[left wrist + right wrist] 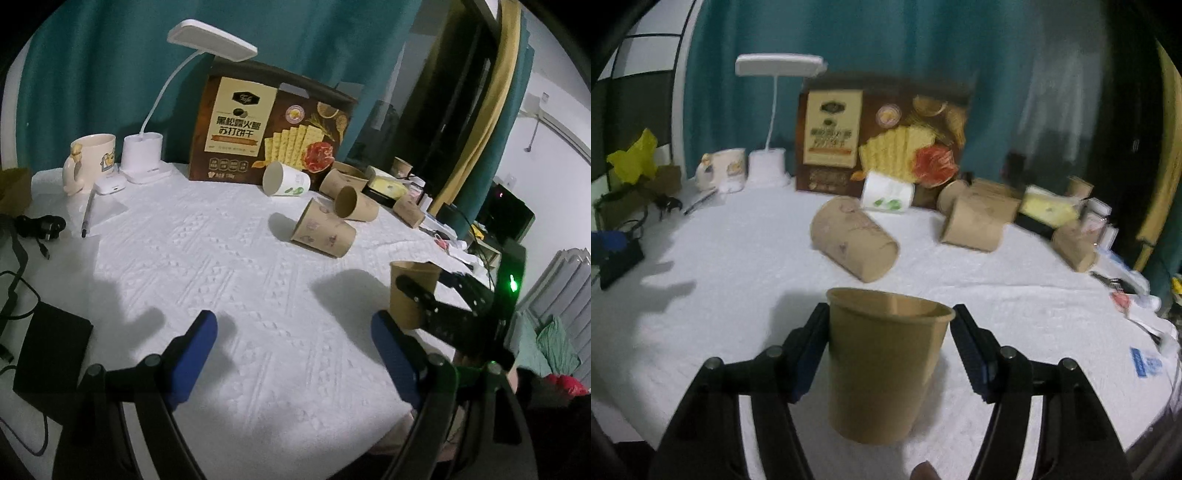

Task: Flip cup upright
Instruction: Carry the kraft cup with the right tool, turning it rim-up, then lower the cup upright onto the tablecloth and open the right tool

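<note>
An upright brown paper cup stands with its mouth up on the white tablecloth. My right gripper is shut on it, blue pads against its sides just under the rim. The left wrist view shows the same cup at the right with the right gripper's black fingers around it. My left gripper hangs open over bare cloth, nothing between its pads. Further back, a printed brown cup lies on its side, another brown cup lies behind it, and a white cup lies by the box.
A cracker box stands at the back, with a white desk lamp and a cream mug to its left. More brown cups and clutter crowd the back right. A black box and cables lie at the left edge.
</note>
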